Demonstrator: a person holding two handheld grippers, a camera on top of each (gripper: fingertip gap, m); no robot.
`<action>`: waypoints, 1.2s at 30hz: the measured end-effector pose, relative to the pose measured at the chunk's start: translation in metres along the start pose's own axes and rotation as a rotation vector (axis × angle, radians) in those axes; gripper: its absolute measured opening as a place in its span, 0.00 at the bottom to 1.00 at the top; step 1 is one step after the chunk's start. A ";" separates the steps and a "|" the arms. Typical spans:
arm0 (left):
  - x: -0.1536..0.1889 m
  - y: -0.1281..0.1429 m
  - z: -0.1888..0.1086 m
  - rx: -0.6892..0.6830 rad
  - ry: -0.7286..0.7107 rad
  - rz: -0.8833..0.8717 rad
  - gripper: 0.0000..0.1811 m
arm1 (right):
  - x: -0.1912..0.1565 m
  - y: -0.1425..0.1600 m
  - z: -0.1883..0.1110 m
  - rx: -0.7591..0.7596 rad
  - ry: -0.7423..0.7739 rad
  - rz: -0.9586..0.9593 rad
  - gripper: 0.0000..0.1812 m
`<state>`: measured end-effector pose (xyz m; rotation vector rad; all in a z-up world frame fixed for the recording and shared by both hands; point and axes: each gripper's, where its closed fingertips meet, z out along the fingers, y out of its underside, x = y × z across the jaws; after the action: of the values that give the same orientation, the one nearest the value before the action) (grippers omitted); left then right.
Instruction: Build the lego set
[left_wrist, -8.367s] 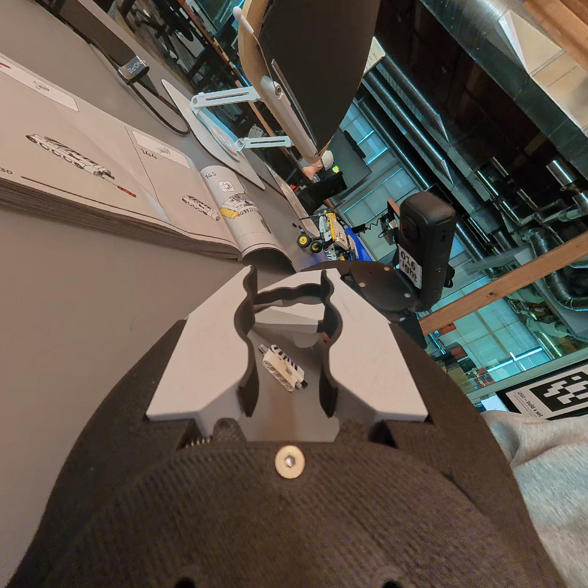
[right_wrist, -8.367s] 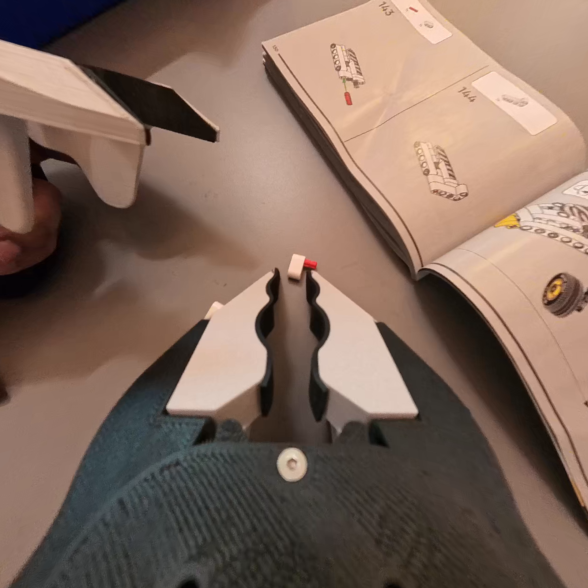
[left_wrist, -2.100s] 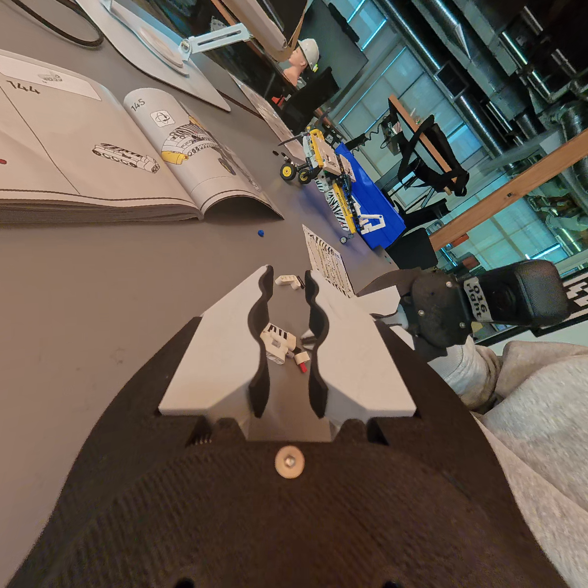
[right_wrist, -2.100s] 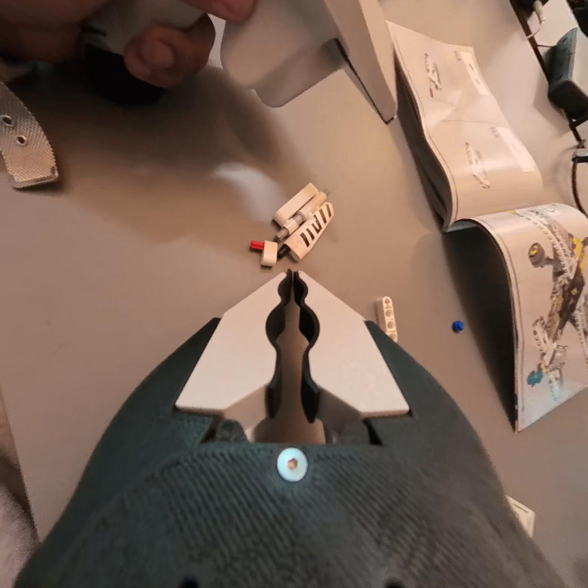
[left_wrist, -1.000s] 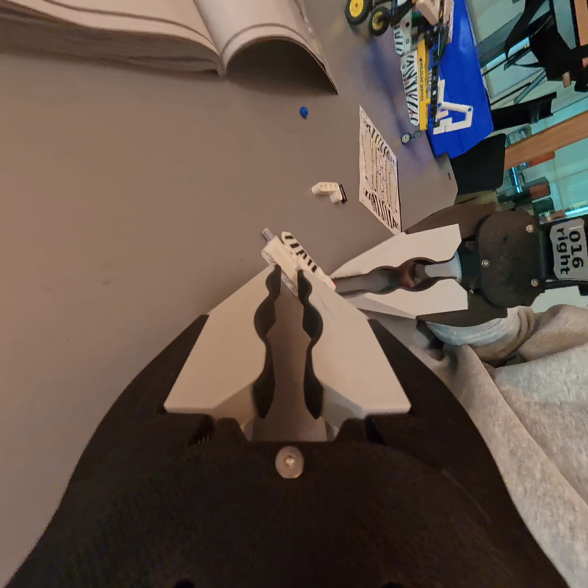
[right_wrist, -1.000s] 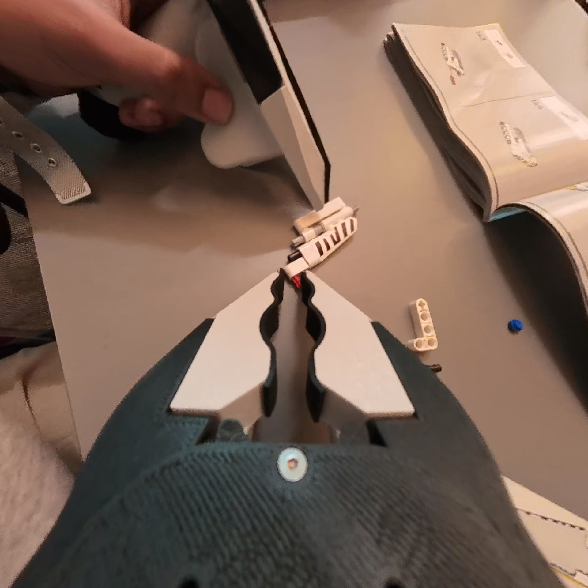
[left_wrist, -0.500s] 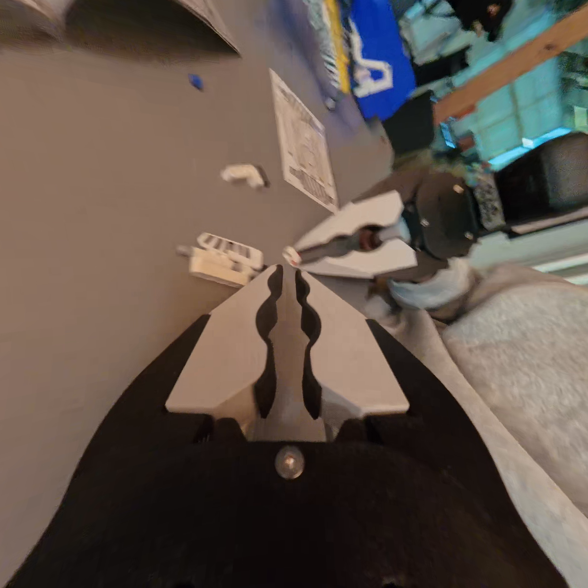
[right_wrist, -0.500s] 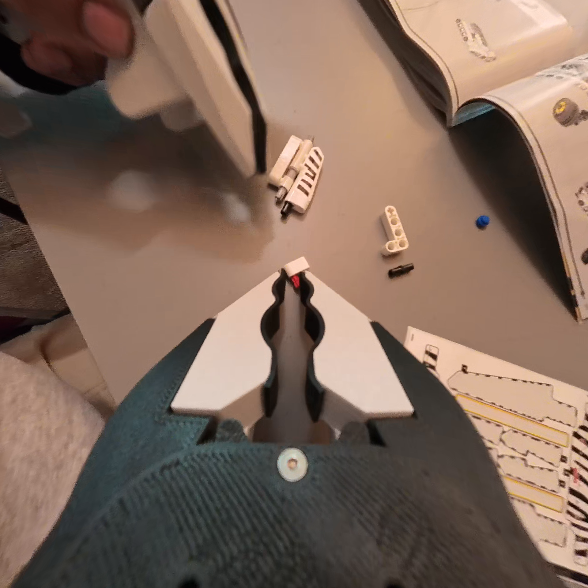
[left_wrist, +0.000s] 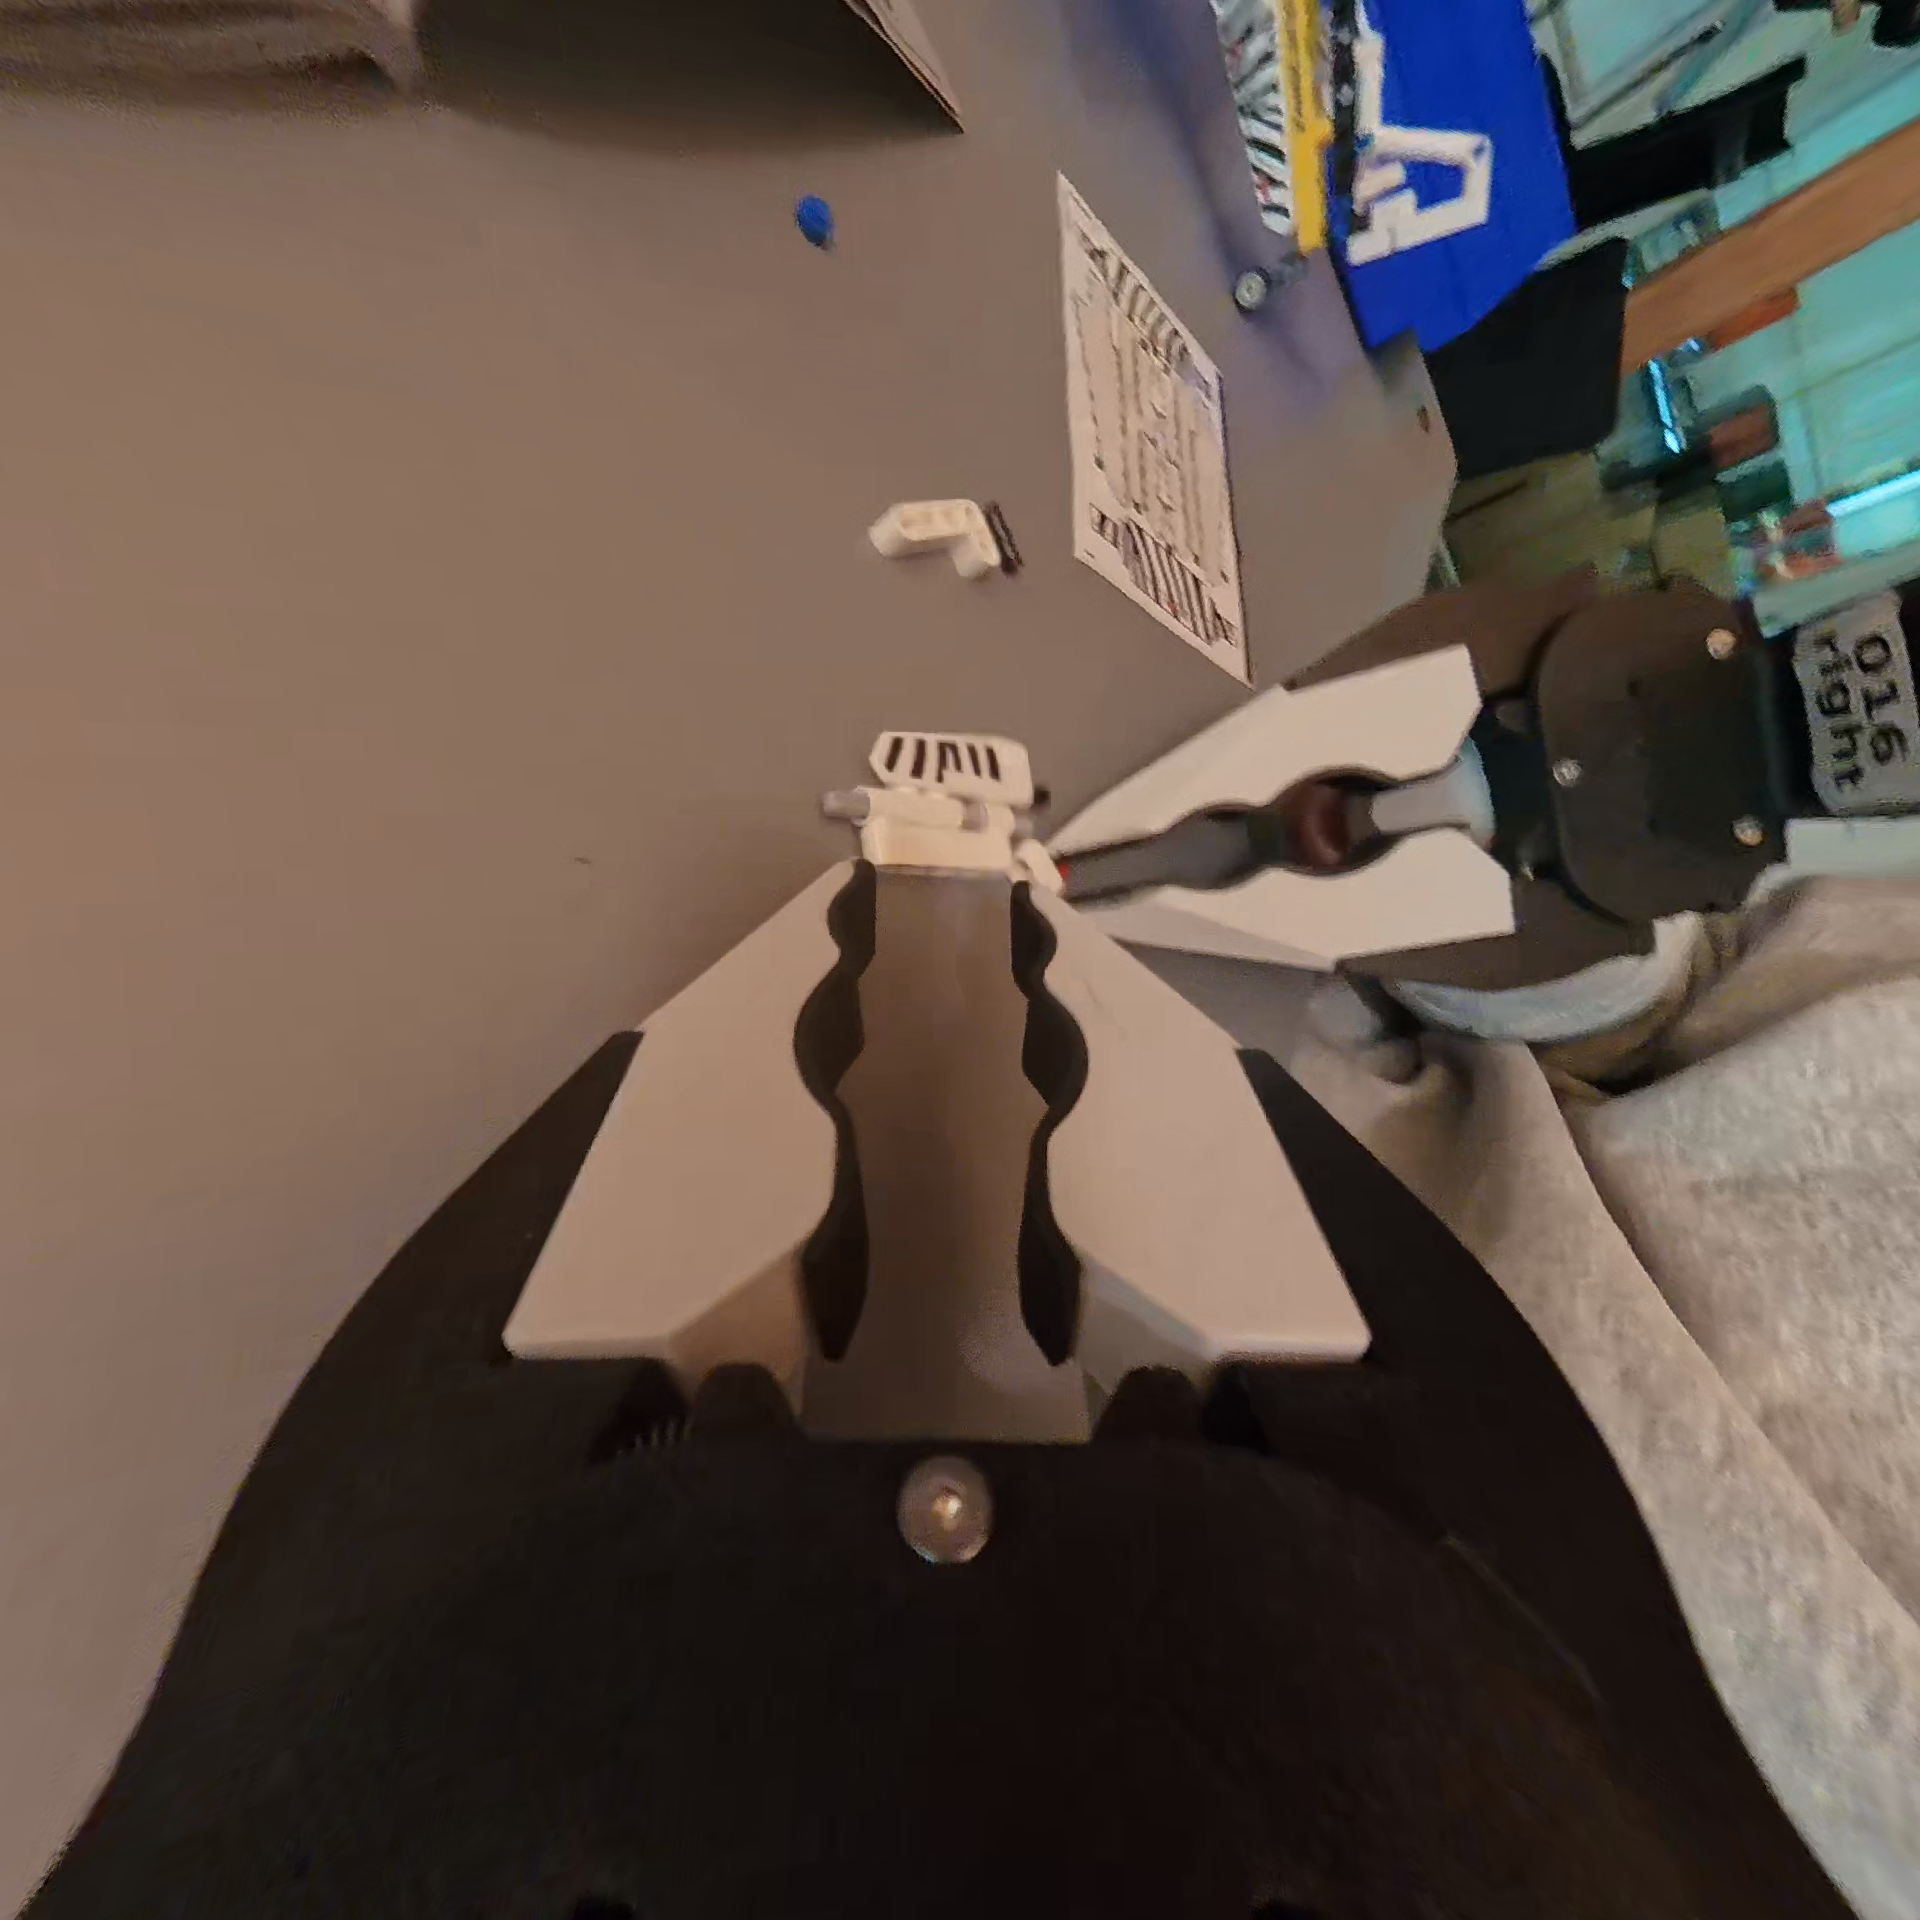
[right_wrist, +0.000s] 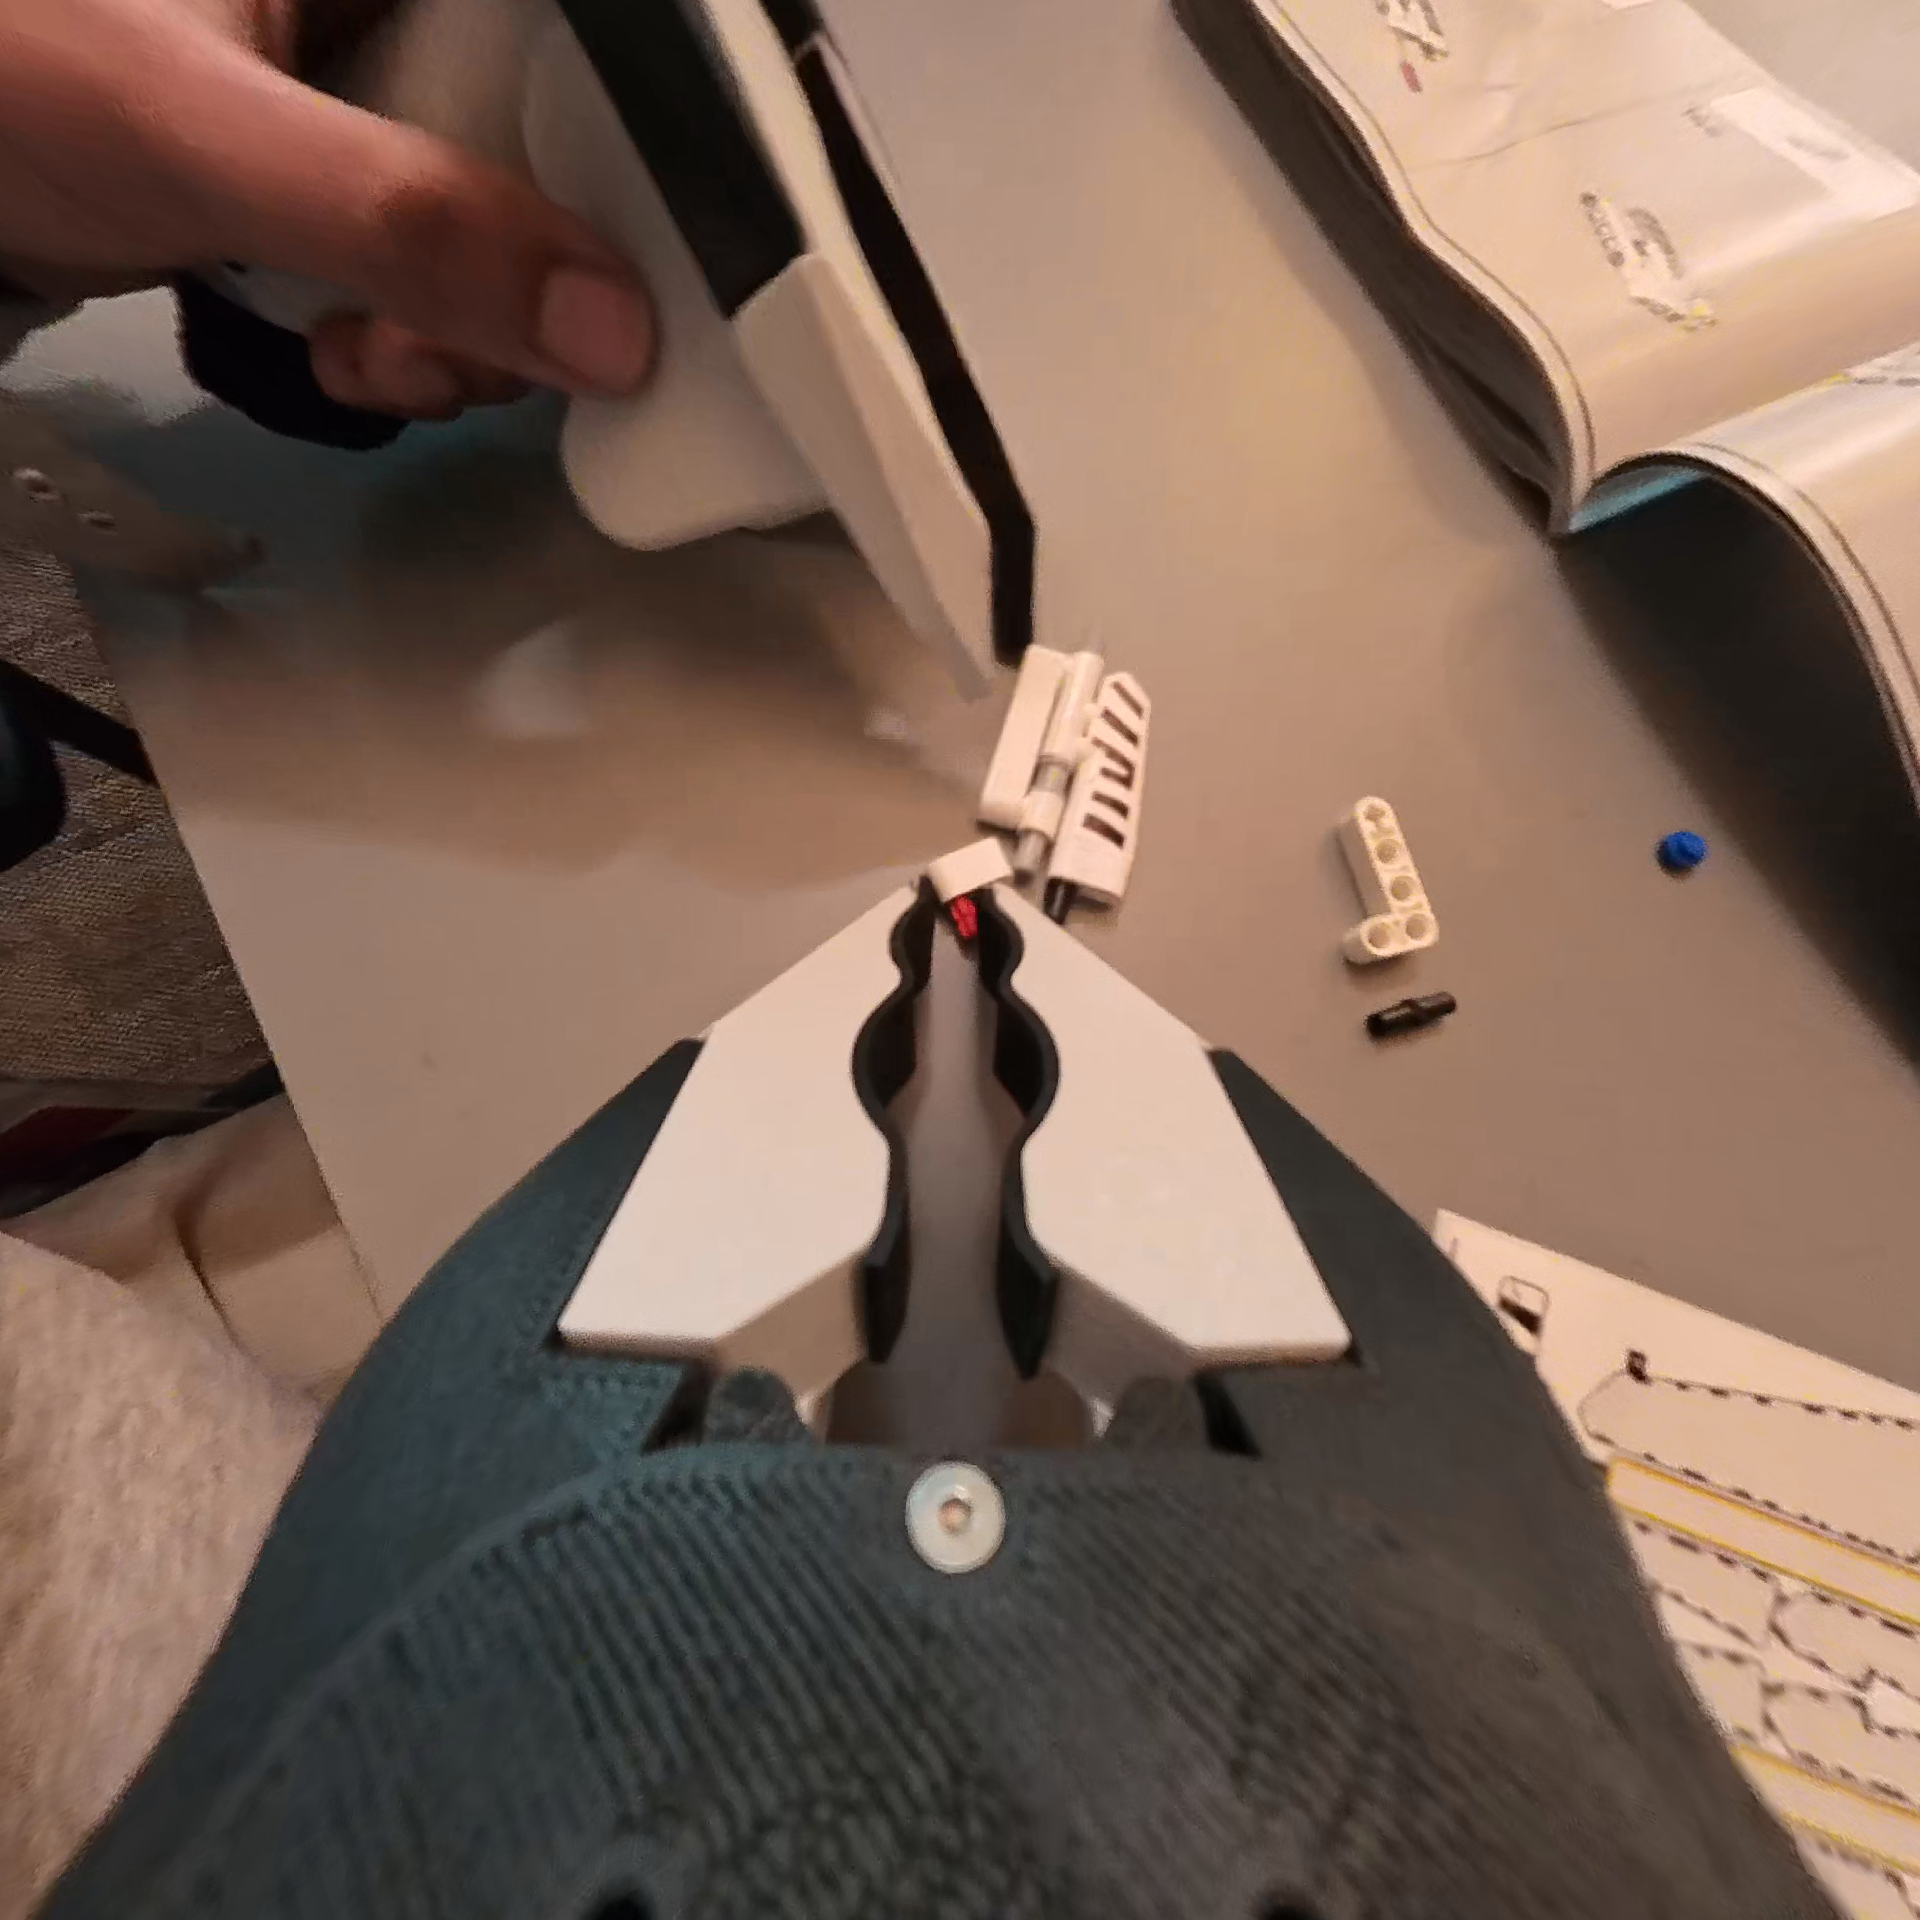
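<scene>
A white striped lego assembly (left_wrist: 940, 800) lies on the grey table (left_wrist: 416, 623). My left gripper (left_wrist: 938, 878) is open, with its fingertips on either side of the assembly's near white beam. In the right wrist view the left gripper (right_wrist: 992, 655) meets the assembly (right_wrist: 1081, 779) at its far end. My right gripper (right_wrist: 961, 904) is shut on a small white piece with a red pin (right_wrist: 966, 868) and holds it right at the assembly's near end. The right gripper also shows in the left wrist view (left_wrist: 1055, 868), next to the assembly.
A white L-shaped beam (right_wrist: 1387, 894), a black pin (right_wrist: 1408, 1013) and a small blue piece (right_wrist: 1681, 850) lie to the right. The open instruction booklet (right_wrist: 1558, 208) is at the far right, a sticker sheet (right_wrist: 1714, 1507) at the near right. The table edge (right_wrist: 260, 987) runs on the left. Left and right tips are no more than a few centimetres apart.
My left gripper has moved onto the striped assembly and its jaws have widened. My right gripper, still holding the small white piece, has come up to the assembly's end.
</scene>
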<state>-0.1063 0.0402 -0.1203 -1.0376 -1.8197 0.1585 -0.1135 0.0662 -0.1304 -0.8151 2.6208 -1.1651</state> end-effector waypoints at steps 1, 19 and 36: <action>0.004 0.003 0.002 -0.019 0.026 0.000 0.13 | 0.003 0.002 -0.002 -0.008 0.006 0.015 0.04; -0.005 -0.013 0.014 0.009 -0.237 0.363 0.33 | 0.018 0.010 -0.008 -0.025 0.005 0.117 0.04; -0.004 -0.001 0.018 -0.076 -0.304 0.513 0.12 | 0.025 0.013 -0.010 -0.075 -0.023 0.032 0.03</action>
<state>-0.1205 0.0427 -0.1320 -1.5899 -1.7956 0.5865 -0.1428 0.0661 -0.1310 -0.7915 2.6634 -1.0487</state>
